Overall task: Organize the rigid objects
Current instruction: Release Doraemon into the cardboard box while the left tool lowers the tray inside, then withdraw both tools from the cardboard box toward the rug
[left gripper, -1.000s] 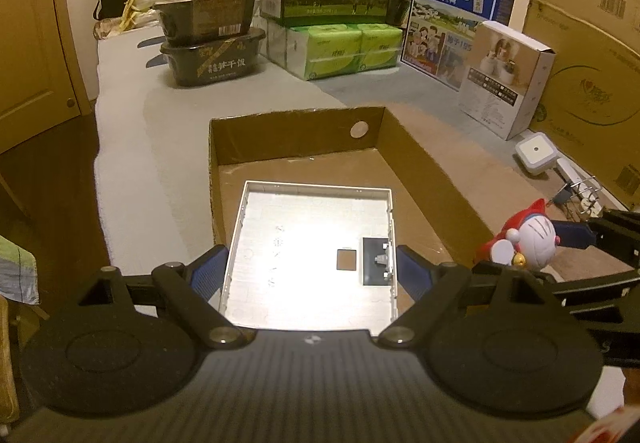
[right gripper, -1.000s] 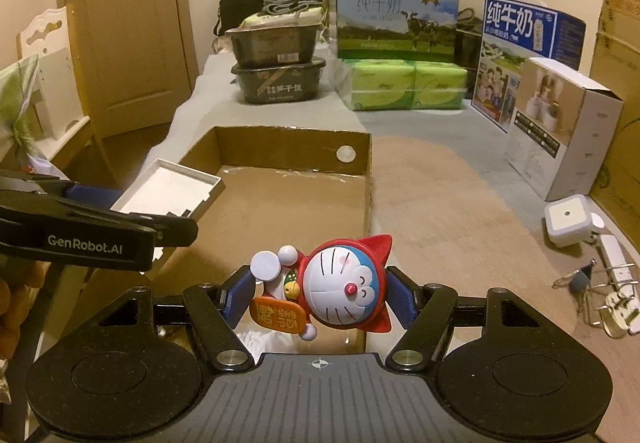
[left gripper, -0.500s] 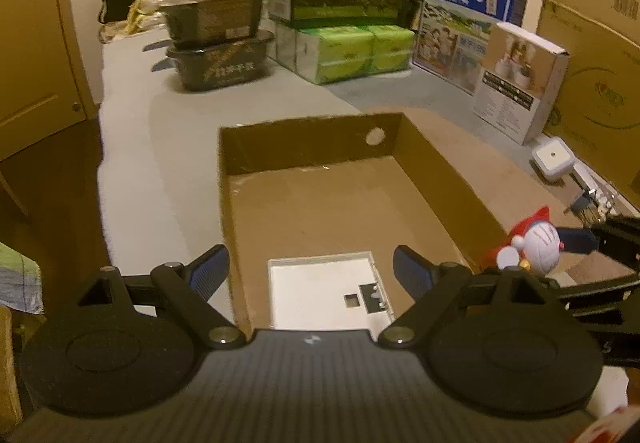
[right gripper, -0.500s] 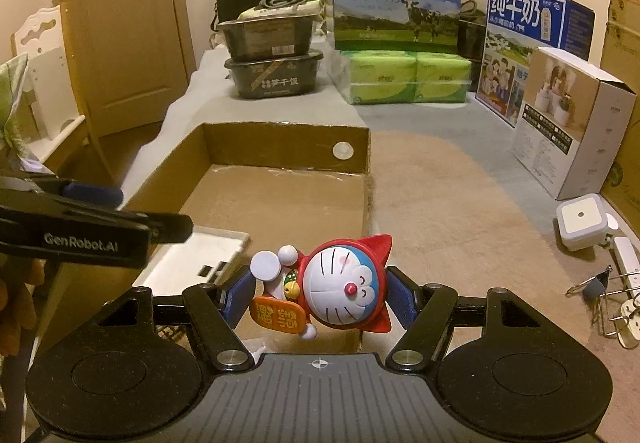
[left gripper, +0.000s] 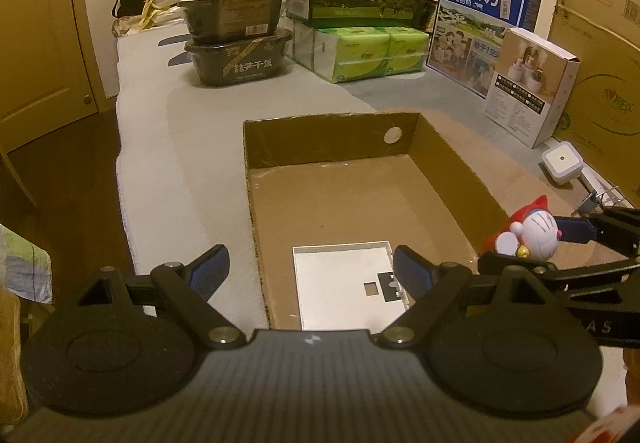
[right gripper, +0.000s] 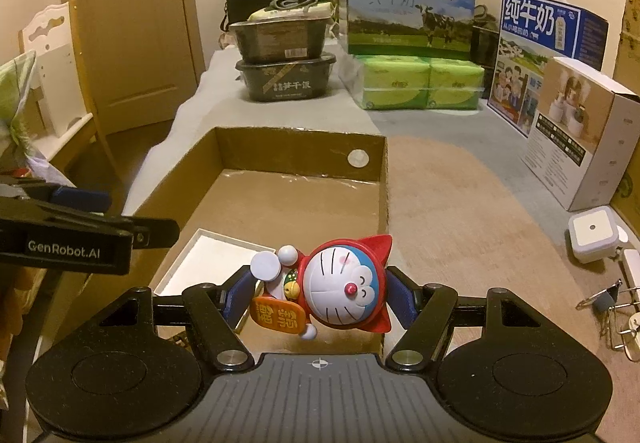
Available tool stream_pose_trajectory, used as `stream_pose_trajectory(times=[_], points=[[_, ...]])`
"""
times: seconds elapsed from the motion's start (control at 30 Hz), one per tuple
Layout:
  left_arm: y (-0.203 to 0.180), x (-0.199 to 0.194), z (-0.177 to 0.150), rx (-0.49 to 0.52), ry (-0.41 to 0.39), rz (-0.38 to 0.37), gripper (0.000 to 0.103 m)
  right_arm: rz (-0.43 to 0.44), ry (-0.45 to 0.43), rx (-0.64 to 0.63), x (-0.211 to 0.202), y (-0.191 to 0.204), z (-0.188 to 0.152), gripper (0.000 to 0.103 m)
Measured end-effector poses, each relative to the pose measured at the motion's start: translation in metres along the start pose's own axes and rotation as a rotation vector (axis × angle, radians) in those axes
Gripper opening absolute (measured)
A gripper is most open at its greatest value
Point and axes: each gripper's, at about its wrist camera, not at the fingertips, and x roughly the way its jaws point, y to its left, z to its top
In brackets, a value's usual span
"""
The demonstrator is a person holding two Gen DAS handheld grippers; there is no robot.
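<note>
An open cardboard box (left gripper: 452, 163) (right gripper: 300, 151) lies on the bed. A flat white panel (left gripper: 348, 285) (right gripper: 204, 263) lies inside it at the near left corner. My left gripper (left gripper: 310, 271) is open and empty above the box's near left edge. My right gripper (right gripper: 320, 291) is shut on a red and white Doraemon cat figure (right gripper: 340, 287), held over the box's near right edge. The figure also shows in the left wrist view (left gripper: 532, 233).
Two stacked dark food tubs (right gripper: 286, 59), milk cartons (right gripper: 404, 7) and green tissue packs (right gripper: 420, 87) stand at the back. A white product box (right gripper: 580, 139), a small white cube (right gripper: 592, 233) and metal clips (right gripper: 612, 307) lie right of the cardboard box.
My left gripper let go of the white panel, which now lies in the box, and drew back and up. My right gripper carried the figure over the box edge, tilting it.
</note>
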Motion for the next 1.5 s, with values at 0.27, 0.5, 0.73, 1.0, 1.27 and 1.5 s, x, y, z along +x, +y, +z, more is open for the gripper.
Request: stream_pose_trajectory(times=[0.27, 0.5, 0.73, 1.0, 1.27, 1.5], points=[[0.0, -0.003, 0.0, 0.0, -0.011, 0.008, 0.088, 0.053, -0.061, -0.002, -0.004, 0.0, 0.003, 0.085], [-0.008, -0.013, -0.006, -0.003, -0.006, -0.01, 0.088, 0.0, -0.051, 0.016, -0.023, -0.004, -0.005, 0.085], [-0.022, -0.034, -0.014, 0.0, -0.004, -0.039, 0.088, -0.058, -0.041, 0.058, -0.051, -0.009, -0.019, 0.085], [-0.04, -0.065, -0.022, 0.02, -0.021, -0.069, 0.091, -0.102, -0.056, 0.111, -0.089, -0.015, -0.03, 0.085], [-0.056, -0.092, -0.031, 0.041, -0.04, -0.096, 0.094, -0.152, -0.07, 0.156, -0.13, -0.023, -0.048, 0.085], [-0.072, -0.106, -0.037, 0.068, -0.054, -0.125, 0.098, -0.195, -0.076, 0.192, -0.158, -0.032, -0.064, 0.085]])
